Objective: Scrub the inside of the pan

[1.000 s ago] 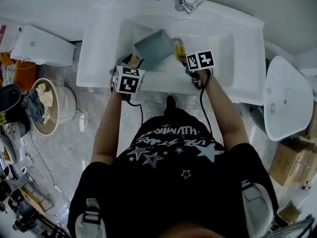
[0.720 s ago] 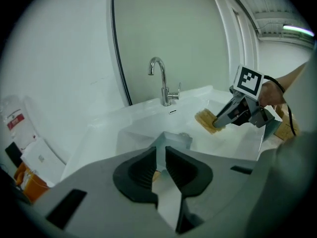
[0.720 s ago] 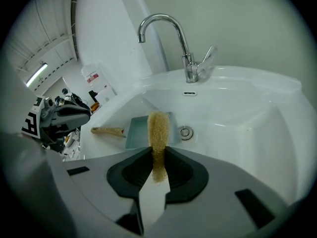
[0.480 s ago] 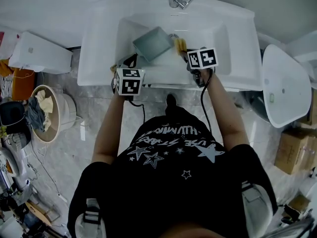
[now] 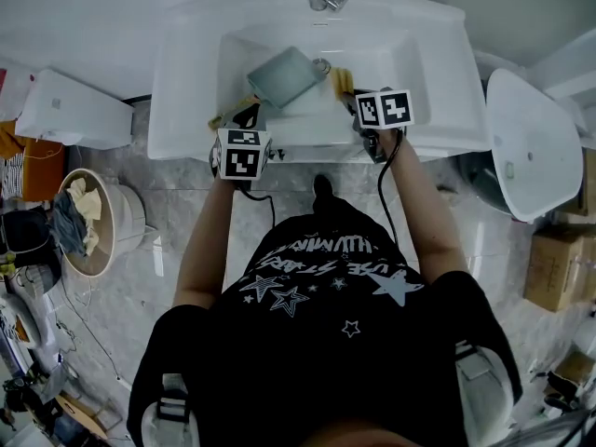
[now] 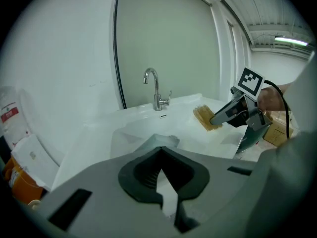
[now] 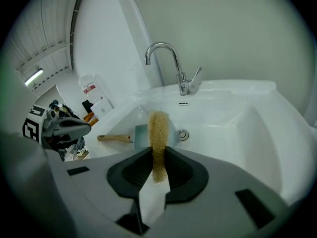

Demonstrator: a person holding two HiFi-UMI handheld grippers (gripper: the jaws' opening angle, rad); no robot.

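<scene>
While the right gripper [image 7: 157,175] pinches a yellowish fibre scrubber [image 7: 159,133] between its jaws, the pad stands upright above the white sink [image 5: 186,82]; the grey square pan [image 5: 284,74] lies in the basin near the drain [image 7: 183,134], below the faucet [image 7: 171,63]; its wooden handle [image 7: 115,138] points toward the left gripper [image 6: 161,175], whose jaws are nearly pressed together with nothing between them, just apart from the handle end. Each gripper cube carries black-and-white square markers; the person's black shirt [image 5: 321,277] shows white stars and a line of lettering, upside down from the head view and not surely readable; a red label [image 7: 90,89] on a white container beside the sink is too small to read.
</scene>
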